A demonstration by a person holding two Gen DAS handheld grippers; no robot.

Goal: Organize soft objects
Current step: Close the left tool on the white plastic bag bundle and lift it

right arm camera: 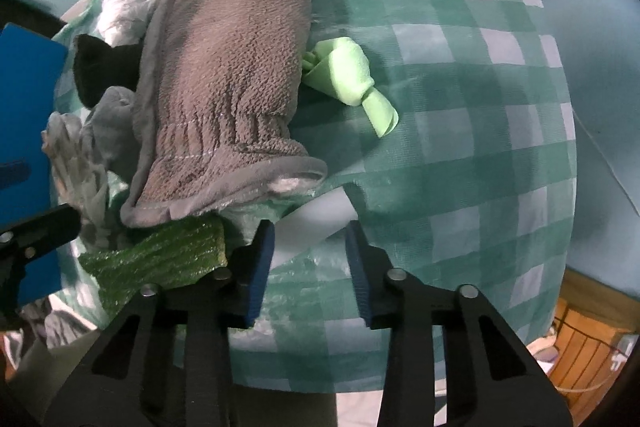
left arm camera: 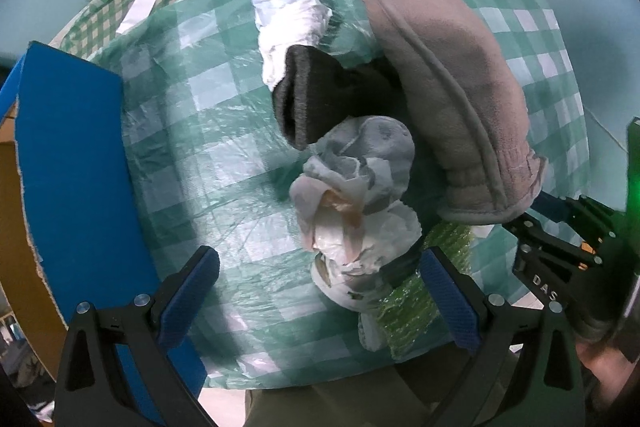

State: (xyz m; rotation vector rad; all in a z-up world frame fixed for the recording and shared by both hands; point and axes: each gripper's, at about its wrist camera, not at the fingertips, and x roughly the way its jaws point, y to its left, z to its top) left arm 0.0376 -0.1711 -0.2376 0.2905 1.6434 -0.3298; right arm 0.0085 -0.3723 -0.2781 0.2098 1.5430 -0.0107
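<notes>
A pile of soft things lies on the green checked table [left arm camera: 208, 155]. A big grey fleece mitt [left arm camera: 448, 87] lies across it, also in the right wrist view [right arm camera: 228, 67]. Beside it are a dark sock [left arm camera: 308, 99], a white crumpled cloth [left arm camera: 288, 11], a white and grey patterned cloth [left arm camera: 360, 211] and a green bubble wrap sheet [left arm camera: 424, 291]. A light green knotted cloth [right arm camera: 348, 75] lies right of the mitt. My left gripper [left arm camera: 320, 287] is open, its jaws on either side of the patterned cloth. My right gripper [right arm camera: 310, 255] is open around a white foam piece [right arm camera: 316, 219].
A blue box [left arm camera: 72, 163] stands at the table's left edge, also seen in the right wrist view [right arm camera: 24, 131]. A white strip [left arm camera: 140, 7] lies at the far left. A wooden crate [right arm camera: 580, 343] sits on the floor, lower right.
</notes>
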